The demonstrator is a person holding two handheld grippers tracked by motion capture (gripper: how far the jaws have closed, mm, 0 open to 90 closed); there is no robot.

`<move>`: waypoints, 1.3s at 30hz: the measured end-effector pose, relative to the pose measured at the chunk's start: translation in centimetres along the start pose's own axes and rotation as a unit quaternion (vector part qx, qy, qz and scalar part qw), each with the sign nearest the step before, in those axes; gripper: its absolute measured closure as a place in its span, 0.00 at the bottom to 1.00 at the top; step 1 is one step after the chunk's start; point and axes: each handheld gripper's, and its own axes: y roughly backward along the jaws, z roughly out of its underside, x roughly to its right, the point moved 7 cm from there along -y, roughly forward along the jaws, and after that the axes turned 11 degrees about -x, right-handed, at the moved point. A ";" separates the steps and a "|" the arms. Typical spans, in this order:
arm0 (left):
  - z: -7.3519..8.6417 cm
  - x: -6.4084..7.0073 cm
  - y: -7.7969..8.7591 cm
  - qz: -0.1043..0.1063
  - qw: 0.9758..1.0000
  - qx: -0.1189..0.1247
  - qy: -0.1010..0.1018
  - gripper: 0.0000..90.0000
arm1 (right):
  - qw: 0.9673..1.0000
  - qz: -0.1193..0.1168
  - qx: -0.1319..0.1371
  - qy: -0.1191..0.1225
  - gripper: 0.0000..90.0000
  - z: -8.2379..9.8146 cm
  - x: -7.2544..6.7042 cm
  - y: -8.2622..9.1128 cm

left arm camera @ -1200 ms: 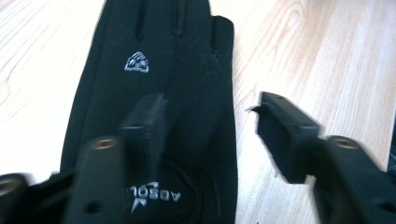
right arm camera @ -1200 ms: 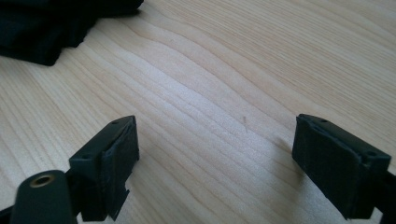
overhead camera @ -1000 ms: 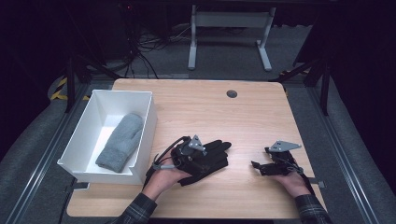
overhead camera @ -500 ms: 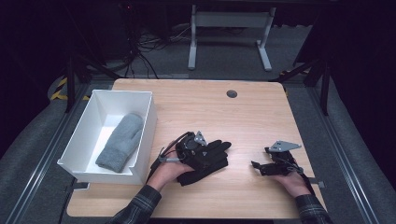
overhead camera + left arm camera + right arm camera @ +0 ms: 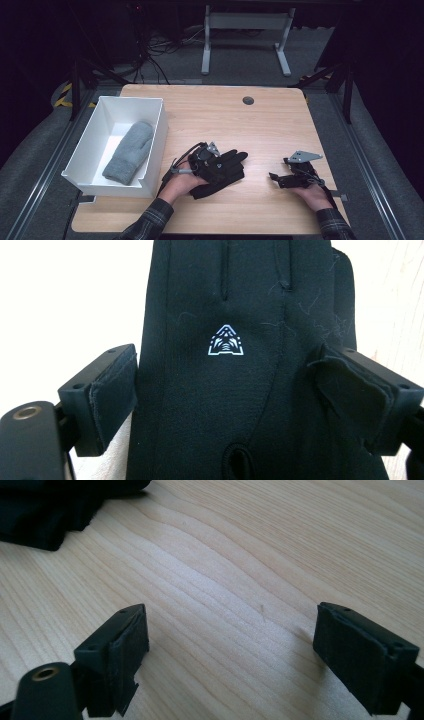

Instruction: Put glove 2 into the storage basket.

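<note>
Glove [image 5: 225,380], black, lying flat on desk [image 5: 240,125] between spread jaws of left gripper [image 5: 212,161], which have just been widening. Settling lower, closing squarely across the cuff. Right gripper [image 5: 280,179] resting aside, jaws apart.

- The black glove [image 5: 235,390] carries one small white emblem [image 5: 226,340] on its back, seen in the left gripper view: a triangular peak over stacked curved lines, framed by an angular outline.
- The emblem has no letters or numbers that can be read.
- Yellow-and-black hazard stripes [image 5: 64,96] mark the floor left of the surface in the high view; they bear no words.
</note>
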 end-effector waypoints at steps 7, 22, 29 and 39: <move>0.0 0.5 0.3 0.015 1.000 -0.002 -0.016 0.29 | 1.000 0.000 0.000 0.000 0.17 0.0 0.0 0.0; -0.5 2.1 1.7 0.046 0.999 -0.010 -0.008 0.74 | 1.000 0.000 0.000 0.001 0.17 0.0 0.0 0.0; -1.3 2.2 4.6 0.034 0.999 0.013 0.022 0.74 | 1.000 0.000 0.000 0.001 0.17 0.0 0.0 0.0; -1.9 2.0 9.0 0.015 0.997 0.032 0.064 0.74 | 1.000 0.000 0.000 0.001 0.17 0.0 0.0 0.0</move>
